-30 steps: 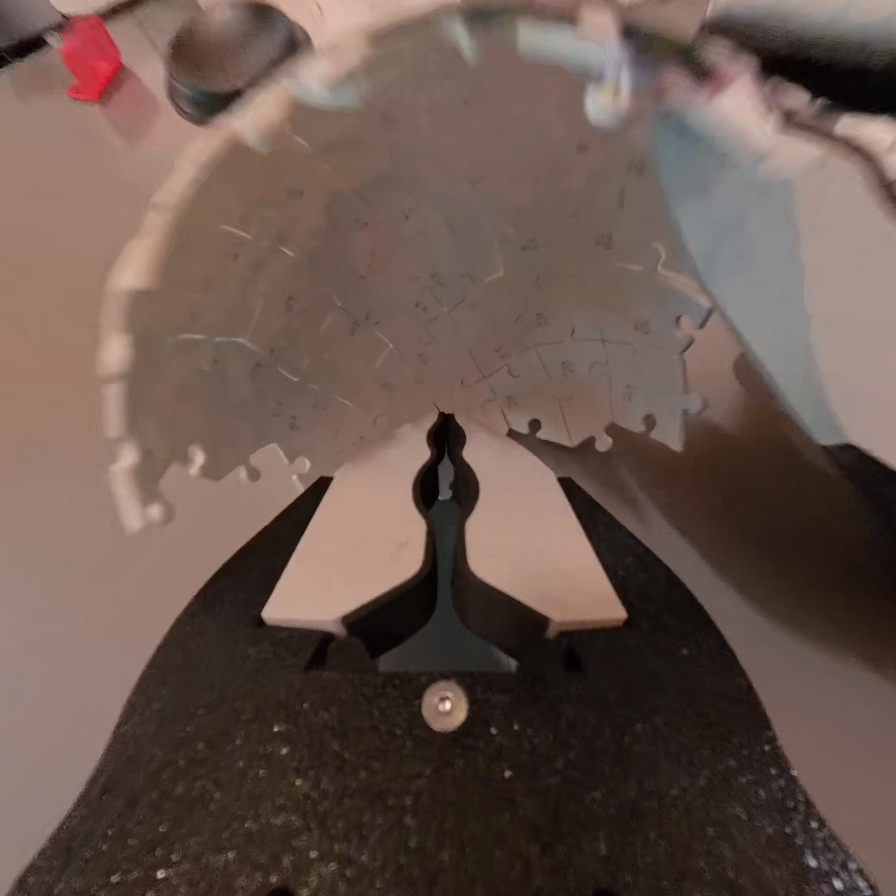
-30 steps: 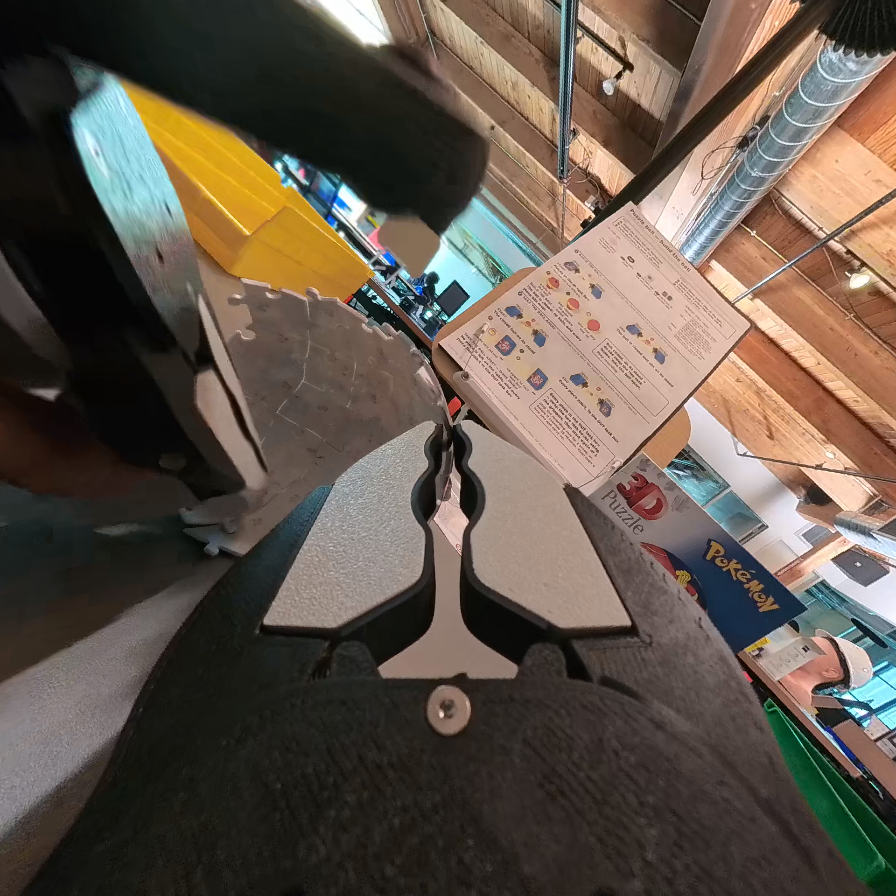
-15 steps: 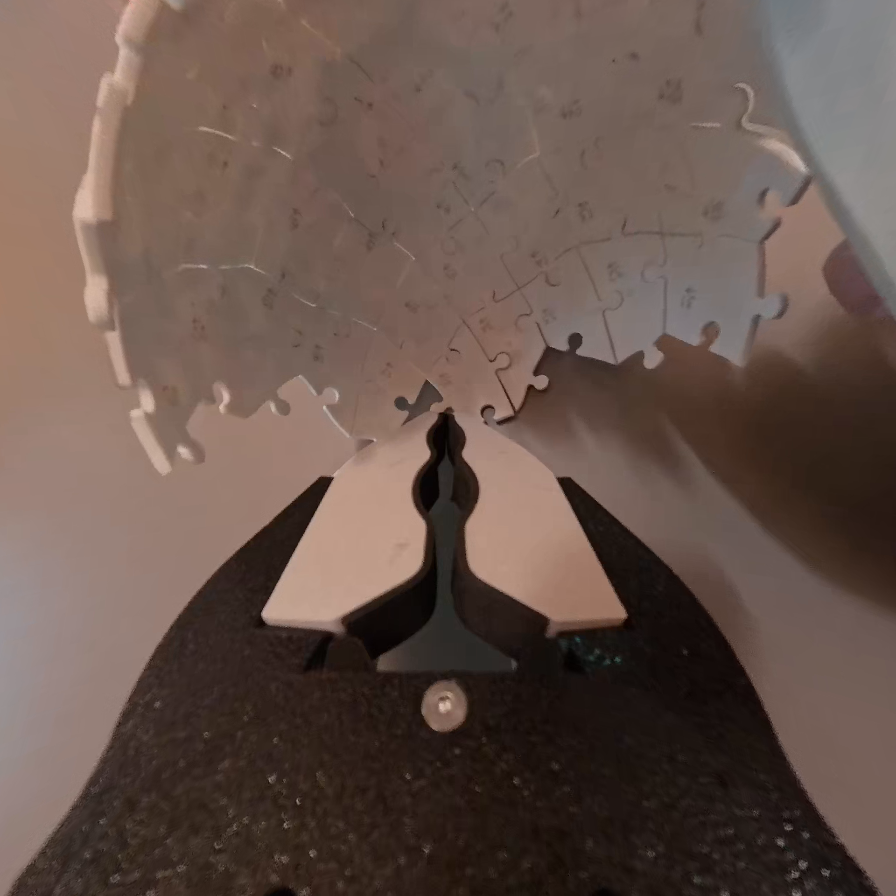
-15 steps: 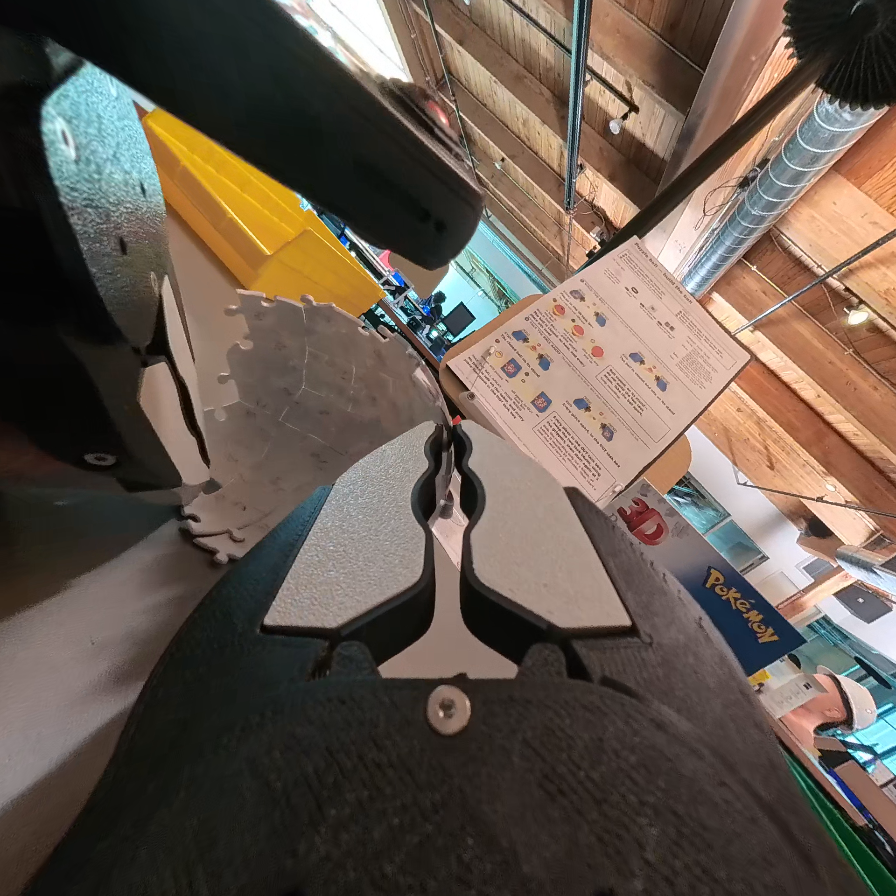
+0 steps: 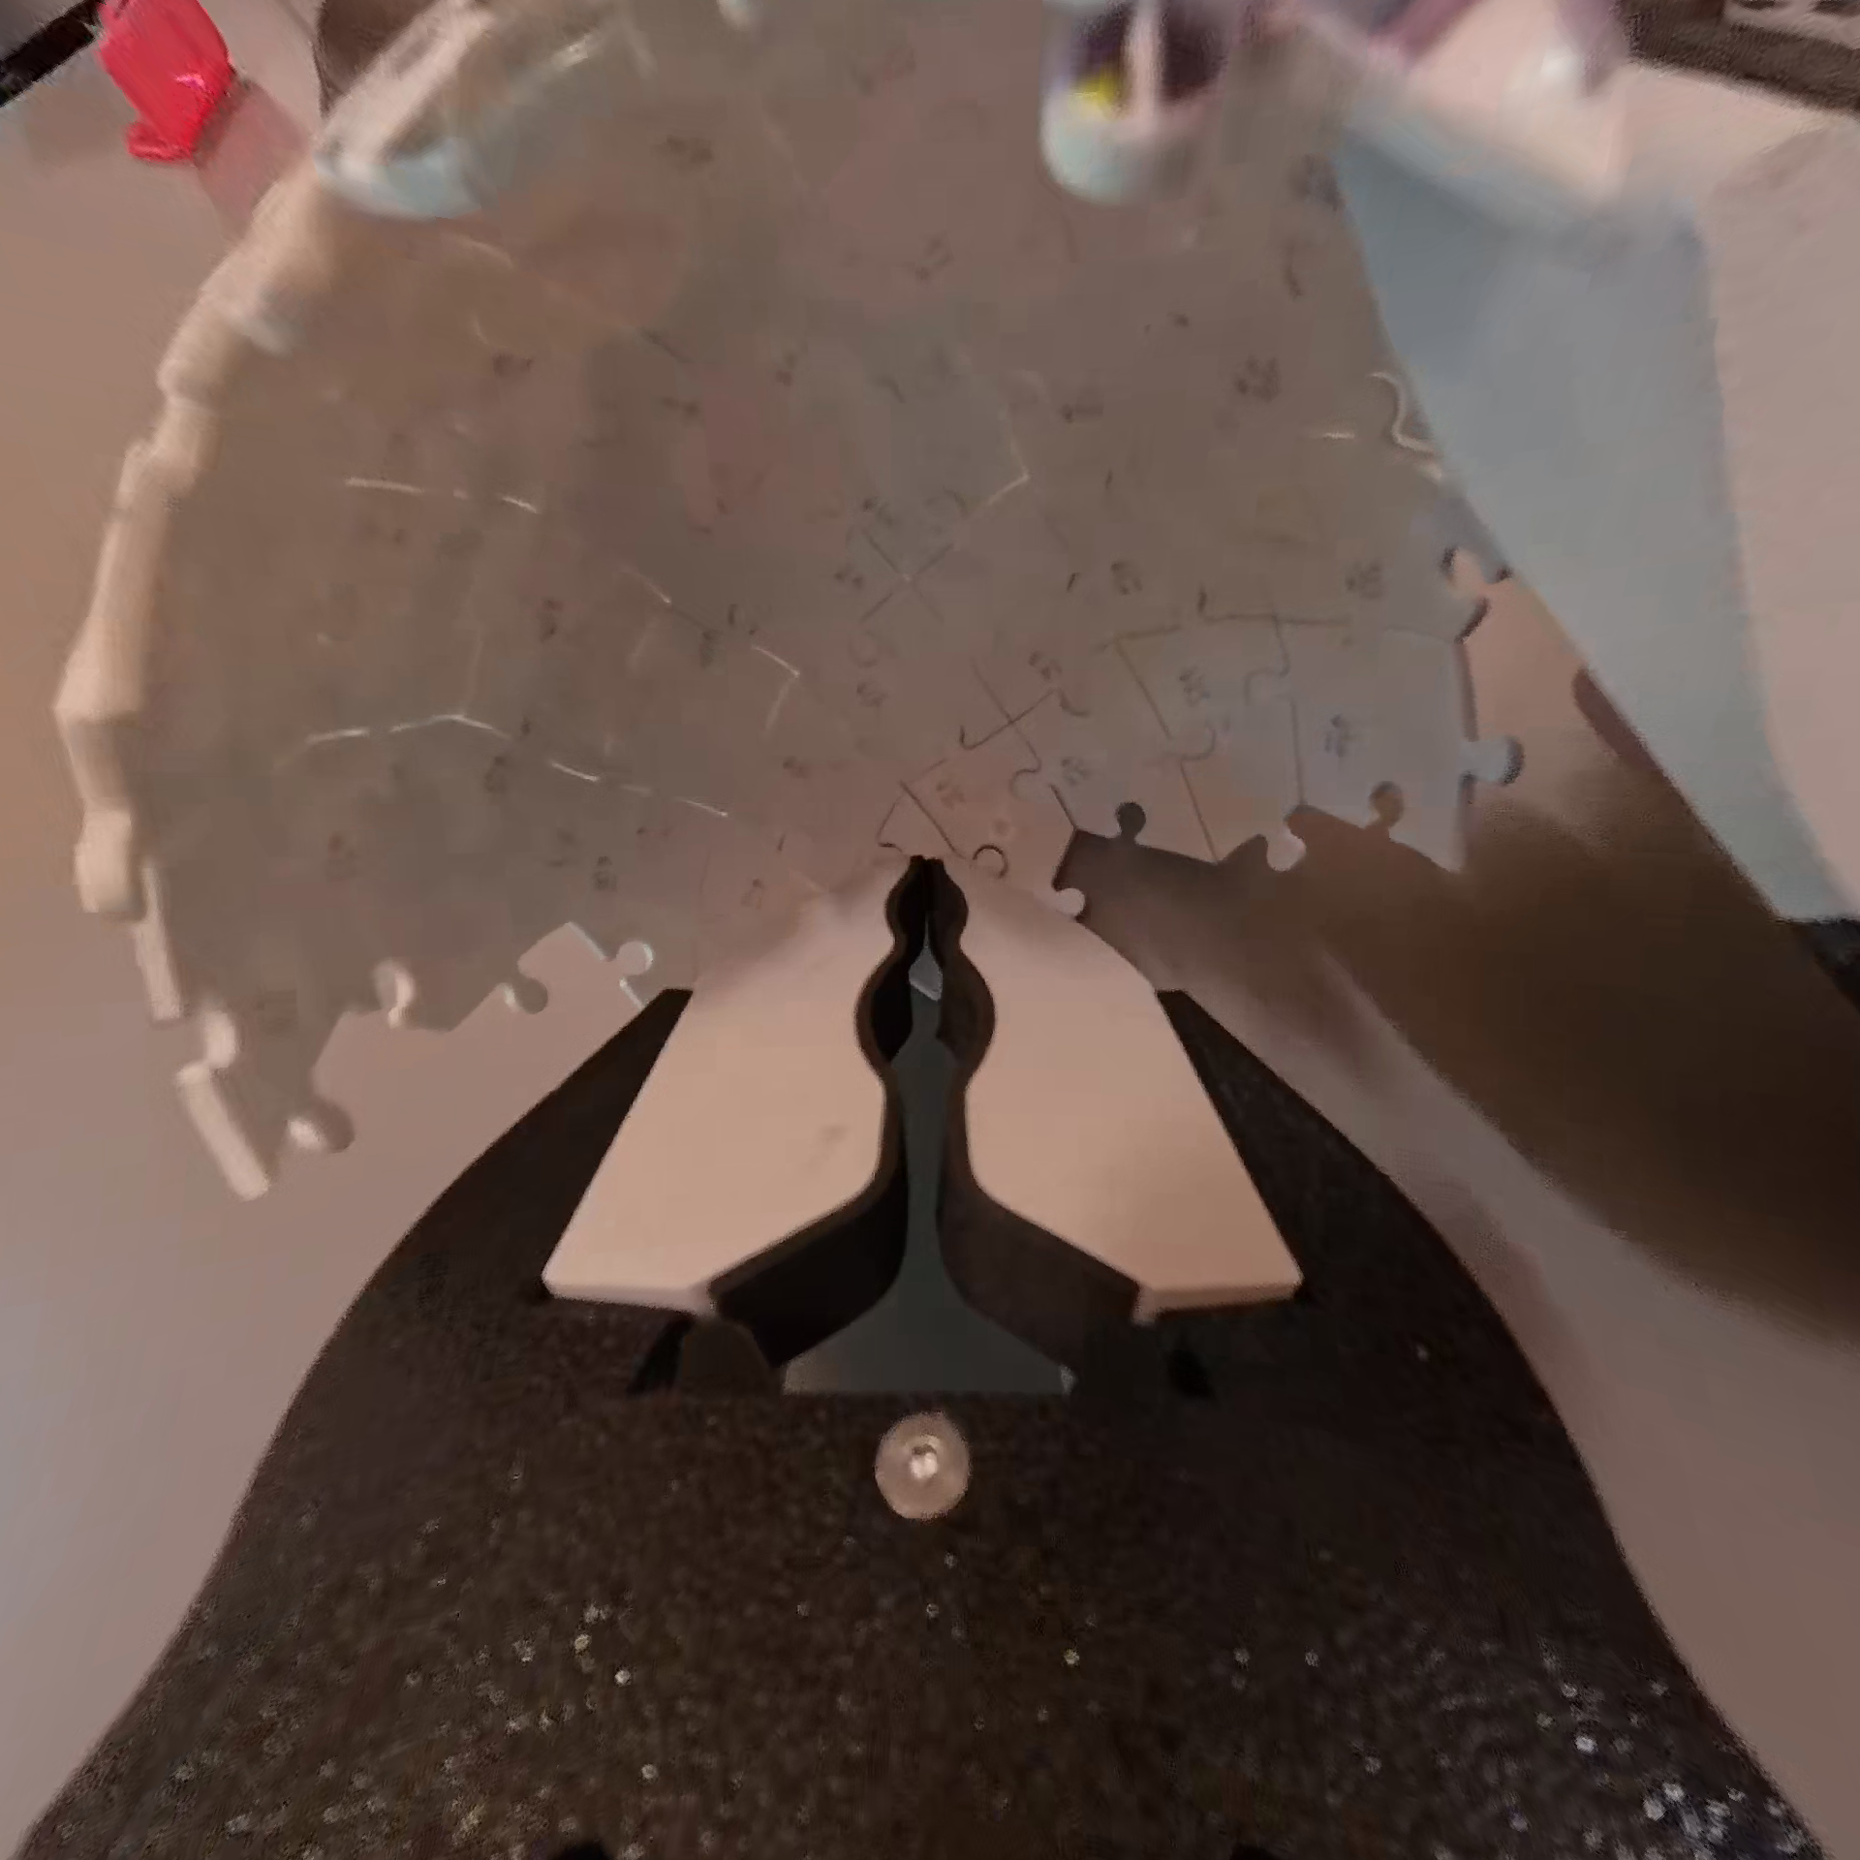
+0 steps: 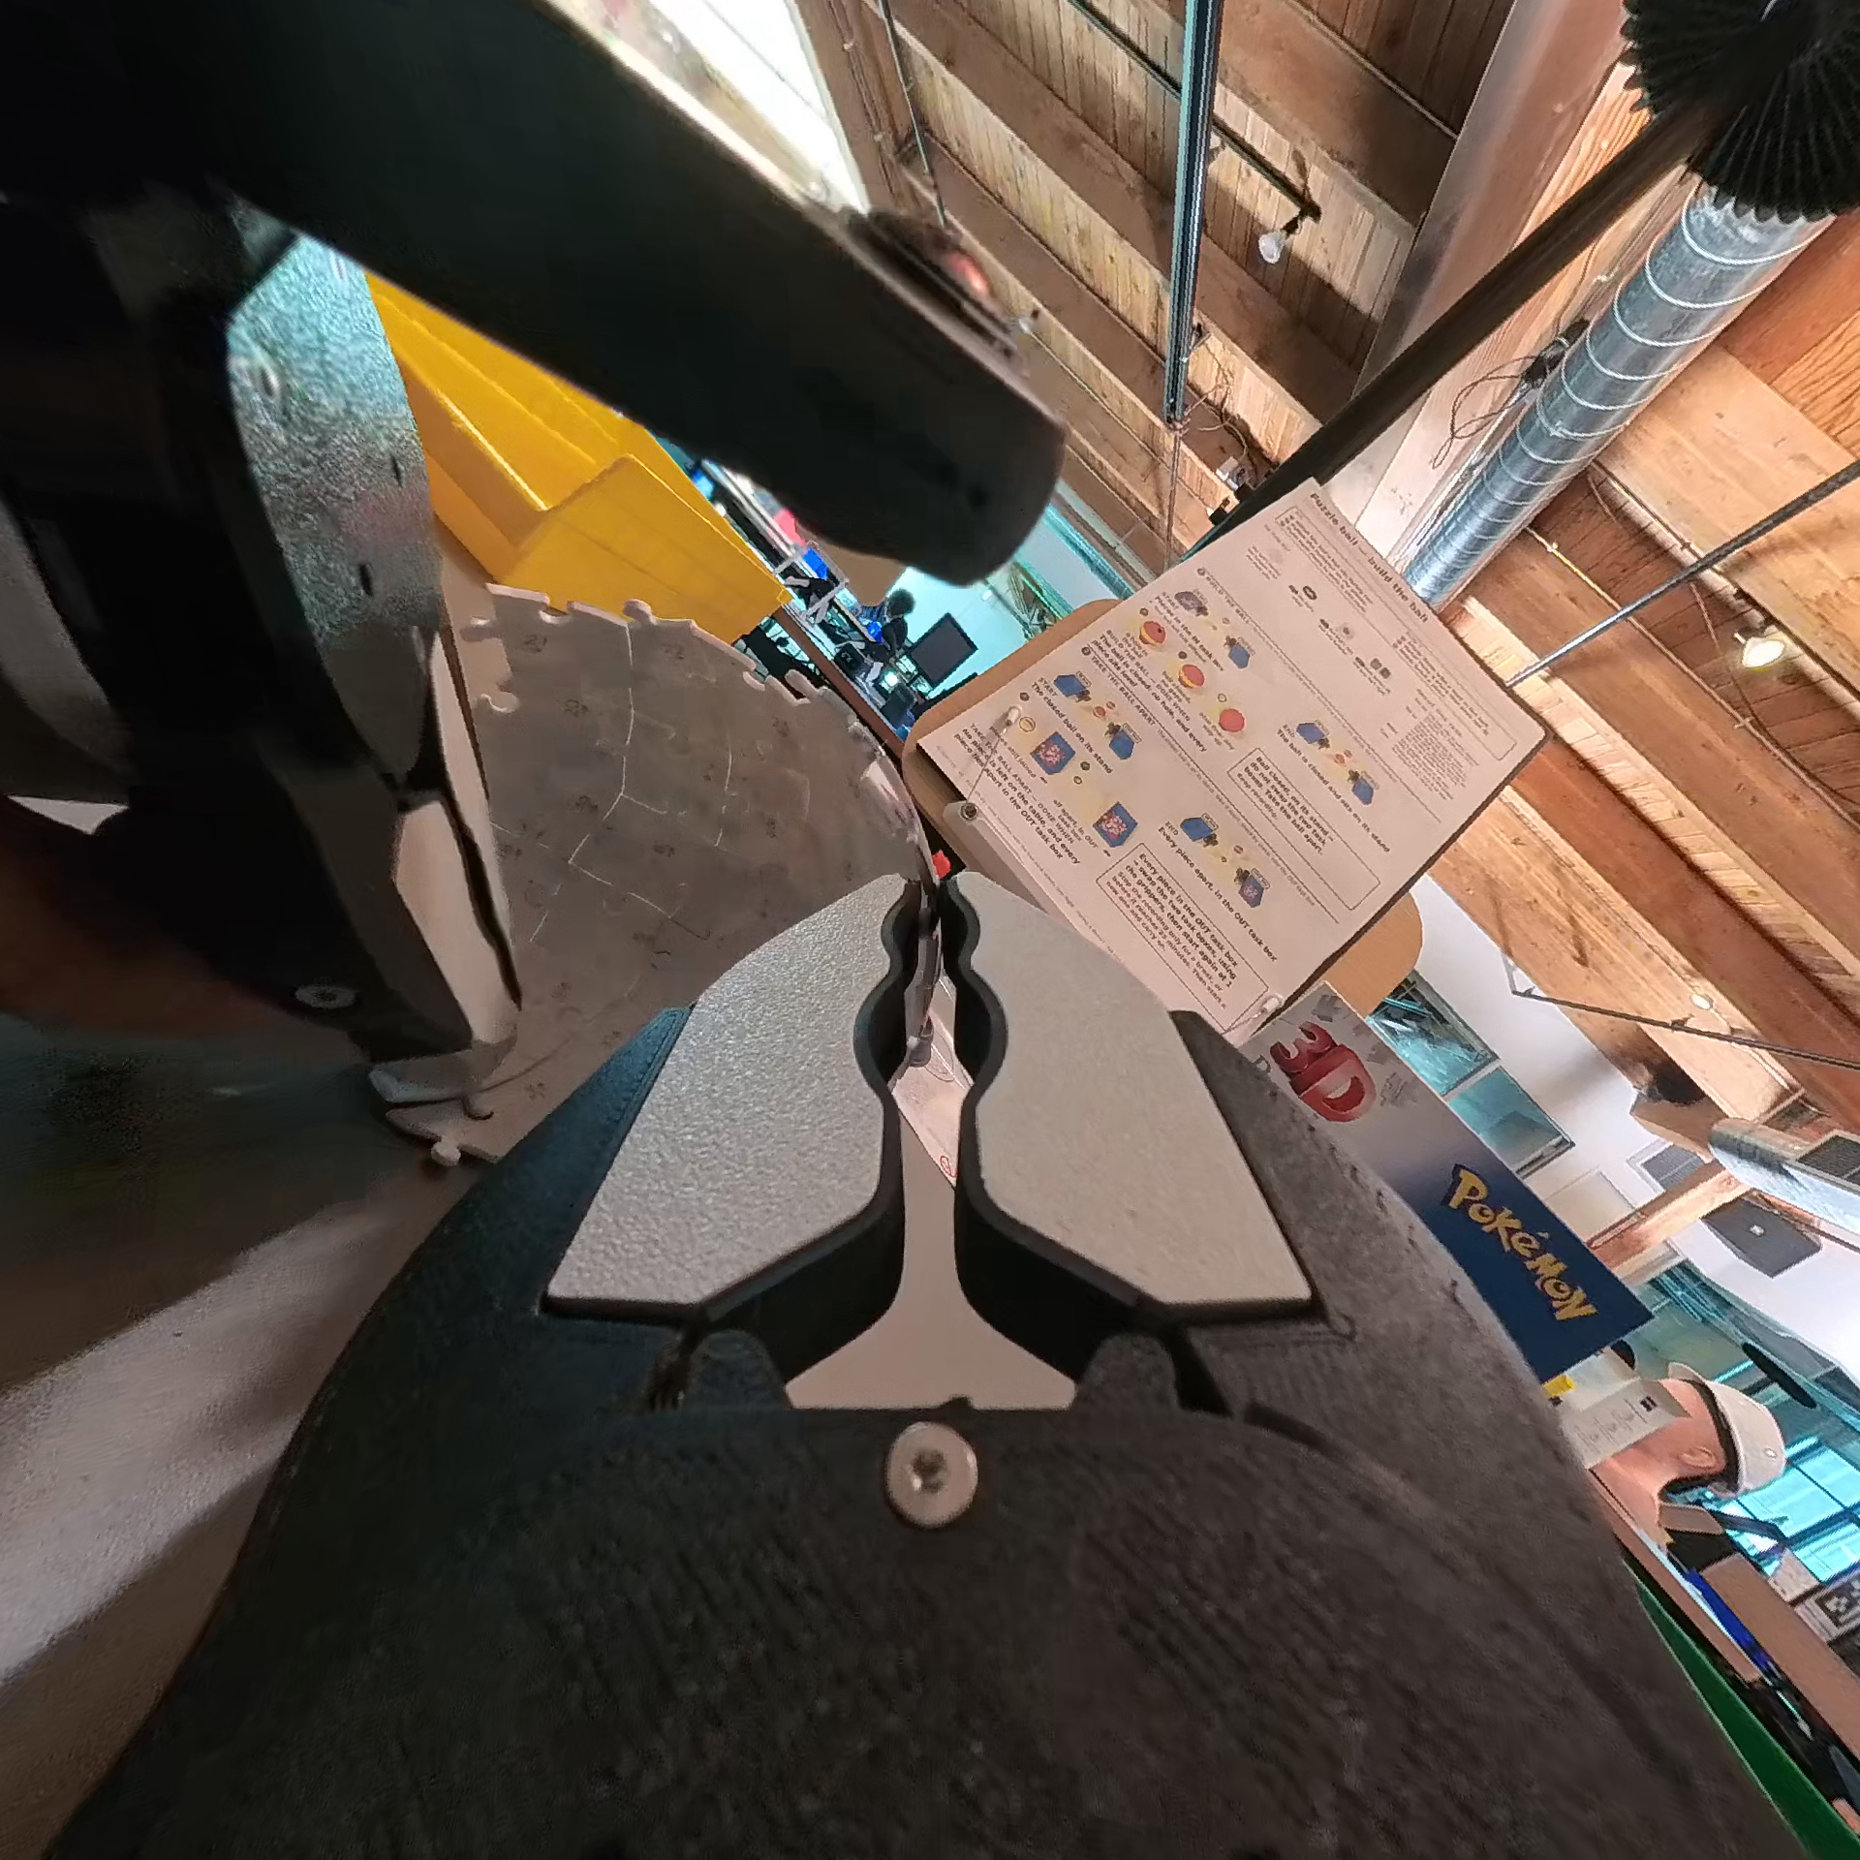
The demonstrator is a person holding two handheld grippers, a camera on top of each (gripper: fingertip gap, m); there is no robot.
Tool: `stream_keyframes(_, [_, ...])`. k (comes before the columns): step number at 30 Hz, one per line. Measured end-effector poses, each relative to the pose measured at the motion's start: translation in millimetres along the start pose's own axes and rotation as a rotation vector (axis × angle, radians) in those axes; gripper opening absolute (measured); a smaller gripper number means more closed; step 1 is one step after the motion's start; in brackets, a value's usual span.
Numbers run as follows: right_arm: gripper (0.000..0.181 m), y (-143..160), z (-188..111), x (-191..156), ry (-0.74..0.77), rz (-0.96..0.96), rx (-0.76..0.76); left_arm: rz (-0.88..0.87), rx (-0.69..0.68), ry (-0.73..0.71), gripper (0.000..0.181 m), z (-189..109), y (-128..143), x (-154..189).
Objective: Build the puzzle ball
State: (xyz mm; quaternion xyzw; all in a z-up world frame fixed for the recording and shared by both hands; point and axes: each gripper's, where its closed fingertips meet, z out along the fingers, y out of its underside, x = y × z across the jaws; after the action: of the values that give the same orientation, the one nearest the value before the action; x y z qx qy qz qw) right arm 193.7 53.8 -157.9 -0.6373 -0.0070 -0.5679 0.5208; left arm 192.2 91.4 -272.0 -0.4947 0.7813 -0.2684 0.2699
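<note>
Your left hand-held gripper (image 5: 921,886) is closed on the lower rim of the curved puzzle shell (image 5: 705,564); your right hand-held gripper (image 6: 931,906) pinches its opposite edge above the tabletop (image 5: 151,1308).

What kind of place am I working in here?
Probably a workshop or lab in a converted industrial loft. The right wrist view shows a wooden beam ceiling, an exposed metal duct, yellow bins, and an instruction sheet propped up beside the work surface.
</note>
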Motion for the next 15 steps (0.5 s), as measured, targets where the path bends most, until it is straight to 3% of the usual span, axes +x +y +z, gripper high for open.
stream_keyframes(7, [0.004,-1.3,0.2,-1.5,-0.008,0.02,0.008,0.012,0.002,-0.012,0.0,0.6,-0.1,0.4])
stream_keyframes(12, [0.004,0.0,0.2,-0.7,-0.007,0.036,0.005,0.139,-0.007,-0.04,0.0,0.5,-0.2,0.2])
stream_keyframes(15, [0.004,-0.2,0.2,-0.5,-0.005,0.03,0.006,0.086,0.0,-0.014,0.0,0.9,-0.3,-1.0])
